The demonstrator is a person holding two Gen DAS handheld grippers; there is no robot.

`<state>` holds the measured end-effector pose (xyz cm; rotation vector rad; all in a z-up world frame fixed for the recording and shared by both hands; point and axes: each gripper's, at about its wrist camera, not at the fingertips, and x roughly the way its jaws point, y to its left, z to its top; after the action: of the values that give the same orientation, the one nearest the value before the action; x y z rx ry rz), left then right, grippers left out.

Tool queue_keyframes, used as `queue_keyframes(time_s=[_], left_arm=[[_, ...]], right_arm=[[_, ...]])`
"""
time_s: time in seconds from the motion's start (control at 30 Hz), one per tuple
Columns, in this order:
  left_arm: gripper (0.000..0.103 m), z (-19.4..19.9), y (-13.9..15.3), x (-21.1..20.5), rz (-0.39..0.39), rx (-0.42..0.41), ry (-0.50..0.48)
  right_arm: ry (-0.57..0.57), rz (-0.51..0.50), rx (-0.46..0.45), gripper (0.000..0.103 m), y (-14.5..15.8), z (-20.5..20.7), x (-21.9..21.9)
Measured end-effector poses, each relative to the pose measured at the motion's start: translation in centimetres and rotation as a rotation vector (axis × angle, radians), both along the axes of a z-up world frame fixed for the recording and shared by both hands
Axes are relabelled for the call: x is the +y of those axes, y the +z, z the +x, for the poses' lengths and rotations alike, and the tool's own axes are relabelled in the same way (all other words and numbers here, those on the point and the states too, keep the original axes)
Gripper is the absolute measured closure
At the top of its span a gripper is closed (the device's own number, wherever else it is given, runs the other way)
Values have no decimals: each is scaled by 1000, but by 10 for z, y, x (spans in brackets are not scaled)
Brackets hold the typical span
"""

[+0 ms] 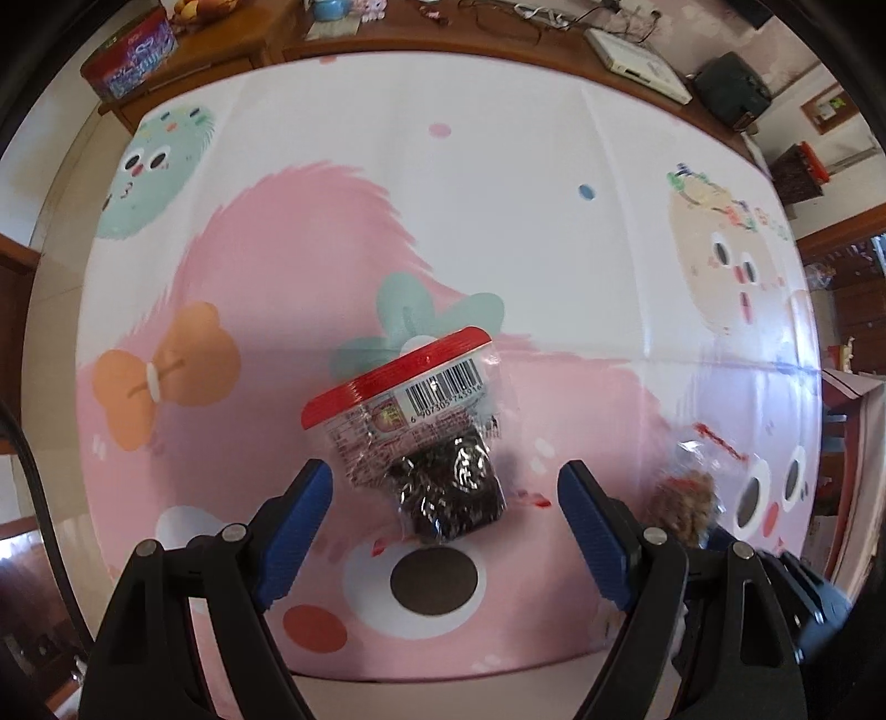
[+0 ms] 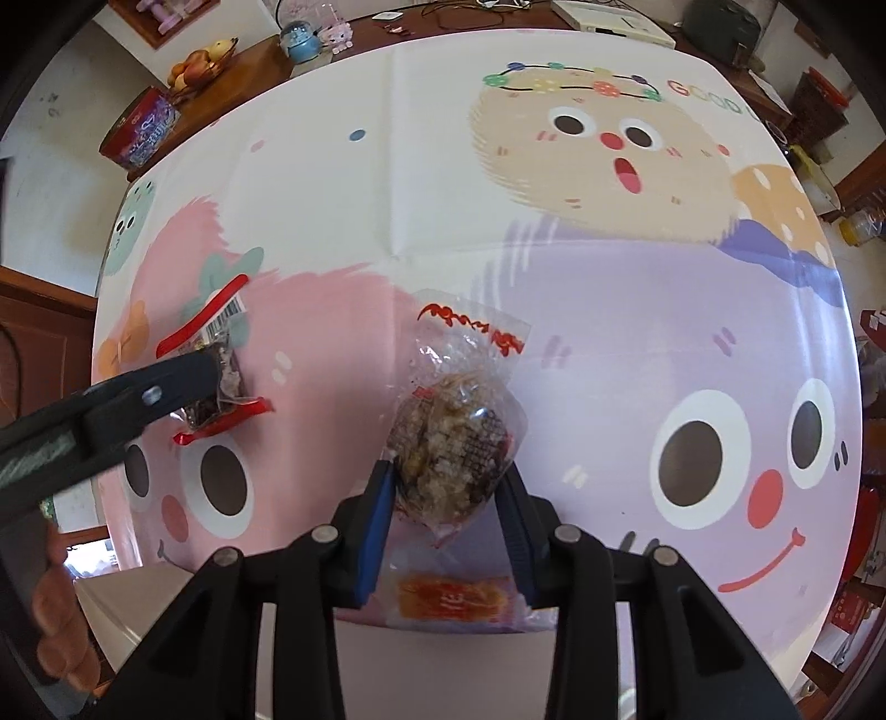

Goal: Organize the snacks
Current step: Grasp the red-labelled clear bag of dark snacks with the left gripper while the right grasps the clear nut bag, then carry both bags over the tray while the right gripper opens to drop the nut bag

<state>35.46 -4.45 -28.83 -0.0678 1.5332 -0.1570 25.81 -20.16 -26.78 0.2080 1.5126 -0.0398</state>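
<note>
A clear packet of dark snack with red ends and a barcode (image 1: pixel 426 437) lies on the cartoon tablecloth (image 1: pixel 498 194). My left gripper (image 1: pixel 443 498) is open, its blue fingers either side of the packet's near end, not touching it. The packet also shows in the right wrist view (image 2: pixel 221 354), partly behind the left gripper's arm. My right gripper (image 2: pixel 448 476) is shut on a clear packet of brown crumbly snack (image 2: pixel 454 443), which also shows in the left wrist view (image 1: pixel 684 498) at the right.
A red-rimmed tin (image 1: pixel 130 55) stands on a wooden sideboard behind the table. A fruit bowl (image 2: pixel 202 63), a blue globe ornament (image 2: pixel 299 39) and a white device (image 1: pixel 637 61) lie further back. The table's near edge (image 2: pixel 166 565) is close below the grippers.
</note>
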Motion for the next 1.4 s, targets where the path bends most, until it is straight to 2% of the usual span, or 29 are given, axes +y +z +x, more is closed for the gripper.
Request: queue_keyframes(time_s=[0.1,0.17,0.23,0.27,0.33,0.37,0.4,0.5,0.57,0.93,1.1,1.27,1.4], left_arm=[[22,1,-8,-3,2,24,11],[37,0,-12,-5,6,33,13],[45,-1,-11,-6,11,27,12],[55,-2,-10,-7,0,17,12],[60,-4,-6,-8,-1,4,3],[77,-6,-5,-8,-11,-1,4],[85,-7,-2,-8,-12,-16,4],[90,-12,10,-9,-25,-45,5],[99,-17,23,-9,-32,-77,-4],[103,-41,95,9,-81,-208,16],[103,-70,155,16,-96,-316,-4],[103,-104,208,24,-119,-405,-22],[103,-116,222,31,-141,-402,-10]], right_arm=[[-1,5,1,66,-1,-1,6],[2,8,0,66,0,-1,5],[6,8,-5,68,-1,1,9],[10,7,-7,68,0,0,10],[16,7,-11,69,3,-3,7],[19,6,-12,69,3,-3,8],[20,5,-14,69,4,-4,8],[25,9,-30,69,11,-6,8],[30,10,-44,69,16,-8,7],[80,13,-154,70,70,-26,10],[102,27,-201,70,100,-38,14],[153,28,-289,70,147,-63,18],[176,38,-331,70,171,-77,17]])
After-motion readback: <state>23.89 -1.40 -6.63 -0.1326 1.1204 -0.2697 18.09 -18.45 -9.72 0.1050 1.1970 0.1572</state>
